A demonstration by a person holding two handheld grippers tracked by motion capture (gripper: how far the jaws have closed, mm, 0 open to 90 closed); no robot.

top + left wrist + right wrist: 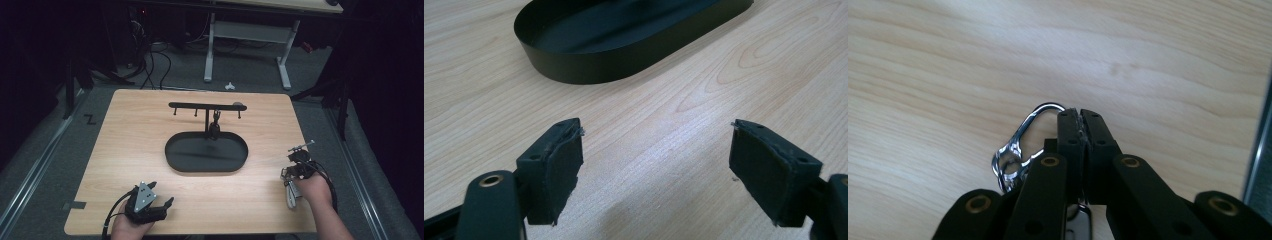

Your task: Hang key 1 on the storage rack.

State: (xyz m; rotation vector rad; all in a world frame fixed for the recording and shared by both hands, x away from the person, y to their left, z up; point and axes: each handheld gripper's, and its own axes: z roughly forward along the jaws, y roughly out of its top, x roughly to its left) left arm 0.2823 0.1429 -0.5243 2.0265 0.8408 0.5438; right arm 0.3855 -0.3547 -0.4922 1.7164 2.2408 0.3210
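No writing can be read. The right gripper (1079,114) pinches a shiny metal clip (1020,147) near the table's (150,165) right edge. The left gripper (656,160) is spread wide, near the black oval tray (589,65) with its hook stand (206,107).

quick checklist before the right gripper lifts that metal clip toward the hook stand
1. Right gripper shut on the metal clip: ok.
2. How firmly the clip is pinched: cannot tell, the jaws hide the contact.
3. Left gripper open and holding nothing: ok.
4. Black tray under the hook stand bare: ok.
5. Free hook on the stand's bar: cannot tell, something already hangs near the post.
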